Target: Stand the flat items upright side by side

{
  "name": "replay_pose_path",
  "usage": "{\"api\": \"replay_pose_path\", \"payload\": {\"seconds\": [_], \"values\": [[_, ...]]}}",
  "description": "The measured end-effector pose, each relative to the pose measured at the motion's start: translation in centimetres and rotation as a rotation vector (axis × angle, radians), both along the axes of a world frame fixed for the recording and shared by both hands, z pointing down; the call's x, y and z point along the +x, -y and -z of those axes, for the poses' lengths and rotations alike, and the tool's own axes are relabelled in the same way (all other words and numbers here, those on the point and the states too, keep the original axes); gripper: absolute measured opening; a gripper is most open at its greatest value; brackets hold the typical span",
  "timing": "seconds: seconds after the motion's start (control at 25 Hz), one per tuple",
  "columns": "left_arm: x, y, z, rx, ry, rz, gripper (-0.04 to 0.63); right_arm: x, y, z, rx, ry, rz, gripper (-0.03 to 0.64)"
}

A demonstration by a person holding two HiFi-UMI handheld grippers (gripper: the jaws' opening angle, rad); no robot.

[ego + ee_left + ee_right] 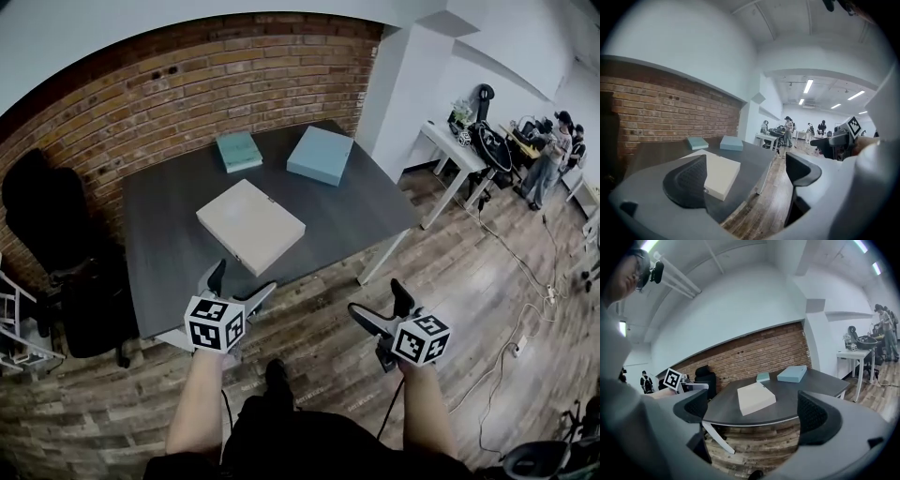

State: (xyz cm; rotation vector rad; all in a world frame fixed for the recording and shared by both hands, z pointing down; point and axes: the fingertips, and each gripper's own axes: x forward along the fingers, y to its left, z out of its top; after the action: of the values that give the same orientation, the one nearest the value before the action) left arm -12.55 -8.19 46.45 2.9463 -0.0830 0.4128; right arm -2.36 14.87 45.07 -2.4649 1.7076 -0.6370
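While left gripper (pixel 242 279) and right gripper (pixel 378 298) hang, fingers spread (empty), the table (pixel 169 234) edge lies close

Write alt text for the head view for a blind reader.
Three flat boxes lie on a dark table: beige box nearest, small teal box and larger teal box behind. The left gripper and right gripper hover open, empty, near its front edge.

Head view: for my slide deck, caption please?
Open left gripper and right gripper face a table with three flat boxes.
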Motion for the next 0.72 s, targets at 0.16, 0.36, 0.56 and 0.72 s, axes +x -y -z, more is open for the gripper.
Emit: {"api": "replay_pose_path", "payload": {"seconds": [0.16, 0.36, 0.56, 0.72], "values": [[5.8, 5.0, -0.4, -0.003, 0.019, -0.029, 0.526, 5.9, 5.5, 0.2, -0.018, 0.012, -0.022, 0.586], [11.0, 9.1, -0.1, -0.011, 0.022, -0.052, 0.526, 9.9, 11.2, 0.3, -0.020, 0.020, -0.019, 0.586], [14.6, 11.0, 0.8, -0.009, 0.013, -0.058, 0.525, 13.6, 14.4, 0.3, -0.013, 0.046, -0.017, 0.586], [17.6, 11.7, 0.4, -0.006, 0.029, -0.064, 0.525, 17.0, 16.7, -0.6, 0.001, 0.075, -0.012, 0.584]]}}
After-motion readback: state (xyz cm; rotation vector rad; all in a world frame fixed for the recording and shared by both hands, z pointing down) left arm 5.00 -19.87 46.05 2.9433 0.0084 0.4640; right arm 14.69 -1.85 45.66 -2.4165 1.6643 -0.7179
